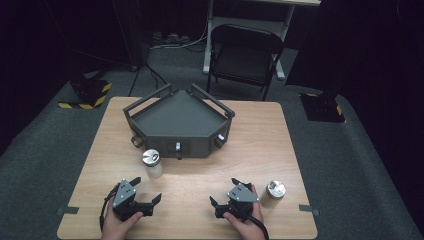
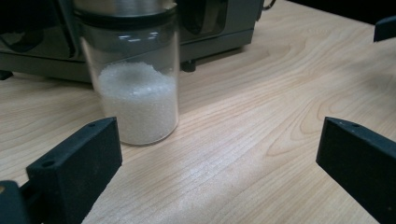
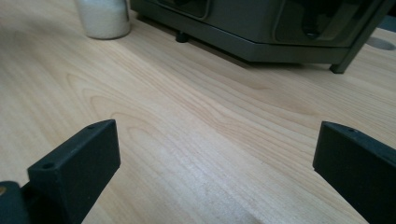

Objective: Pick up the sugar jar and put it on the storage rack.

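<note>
From my remote seat, the room beyond the desk [image 1: 190,200] falls into near darkness; the far corners cannot be read, and the upper part of a pale frame behind the black folding chair [image 1: 245,55] is cut off by the top edge. In the left gripper view the white-grain jar [image 2: 137,88] loses the top of its metal lid to the frame's edge; in the right gripper view I see just its lower part [image 3: 103,16] at the top left; whatever fills the tan jar [image 1: 273,193] I cannot make out.

The desk is pale wood grain with rounded corners, standing on grey carpet; yellow-and-black striped bases [image 1: 89,93] sit on the floor at left and right; cables trail across the carpet behind.

A dark angular tray [image 1: 150,131] with raised rails stands at the far middle of the desk; the white-grain jar [image 1: 152,163] stands upright just in front of its left front edge, and the tan jar stands upright near the right edge.

My left gripper [image 1: 148,189] lies low at the near left, held in a hand, jaws spread wide and released, grasping nothing, the white-grain jar ahead of it and apart; my right gripper [image 1: 224,191] rests at the near right, jaws likewise spread and empty, the tan jar just beside it.
</note>
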A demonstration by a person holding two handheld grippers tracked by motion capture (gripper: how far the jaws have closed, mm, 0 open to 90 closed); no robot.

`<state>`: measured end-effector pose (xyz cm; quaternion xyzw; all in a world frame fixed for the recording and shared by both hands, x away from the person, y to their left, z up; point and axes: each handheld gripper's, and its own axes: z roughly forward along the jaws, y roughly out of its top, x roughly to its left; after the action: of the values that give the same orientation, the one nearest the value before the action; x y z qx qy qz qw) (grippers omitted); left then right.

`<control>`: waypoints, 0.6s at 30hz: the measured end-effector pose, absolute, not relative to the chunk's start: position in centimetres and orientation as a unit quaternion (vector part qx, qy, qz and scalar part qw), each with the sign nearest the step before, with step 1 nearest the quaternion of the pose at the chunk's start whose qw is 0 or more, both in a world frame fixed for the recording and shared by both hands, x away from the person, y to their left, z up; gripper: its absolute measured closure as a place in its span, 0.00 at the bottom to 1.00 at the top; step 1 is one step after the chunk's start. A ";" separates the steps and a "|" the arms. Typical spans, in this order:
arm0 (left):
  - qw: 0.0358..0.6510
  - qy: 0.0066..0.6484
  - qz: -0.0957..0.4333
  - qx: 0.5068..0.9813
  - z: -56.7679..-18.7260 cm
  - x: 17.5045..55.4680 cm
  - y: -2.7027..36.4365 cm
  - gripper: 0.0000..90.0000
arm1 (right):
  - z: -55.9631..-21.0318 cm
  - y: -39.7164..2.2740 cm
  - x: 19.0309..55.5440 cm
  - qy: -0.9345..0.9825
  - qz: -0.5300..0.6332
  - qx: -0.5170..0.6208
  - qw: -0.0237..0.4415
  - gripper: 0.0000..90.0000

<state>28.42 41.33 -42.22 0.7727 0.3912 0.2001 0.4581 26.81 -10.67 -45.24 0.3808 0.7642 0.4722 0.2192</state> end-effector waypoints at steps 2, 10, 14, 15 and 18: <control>0.453 0.388 0.203 0.777 -42.1 28.5 41.0 0.01 | -45.3 -10.8 26.7 0.763 0.474 0.381 0.220 0.01; 0.455 0.381 0.205 0.778 -42.2 28.5 40.9 0.01 | -45.6 -11.0 26.2 0.750 0.483 0.392 0.225 0.01; 0.456 0.384 0.207 0.776 -42.3 28.3 40.8 0.01 | -45.6 -11.1 26.2 0.750 0.485 0.391 0.222 0.01; 0.455 0.383 0.207 0.777 -42.3 28.3 40.8 0.01 | -45.6 -11.2 26.2 0.750 0.486 0.391 0.220 0.01; 0.453 0.383 0.208 0.778 -42.2 28.3 40.7 0.01 | -45.7 -11.4 26.2 0.747 0.489 0.395 0.215 0.01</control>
<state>28.32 40.73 -42.22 0.7777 0.3826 0.2079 0.4534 26.24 -11.44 -45.65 0.3952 0.7470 0.4893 0.2152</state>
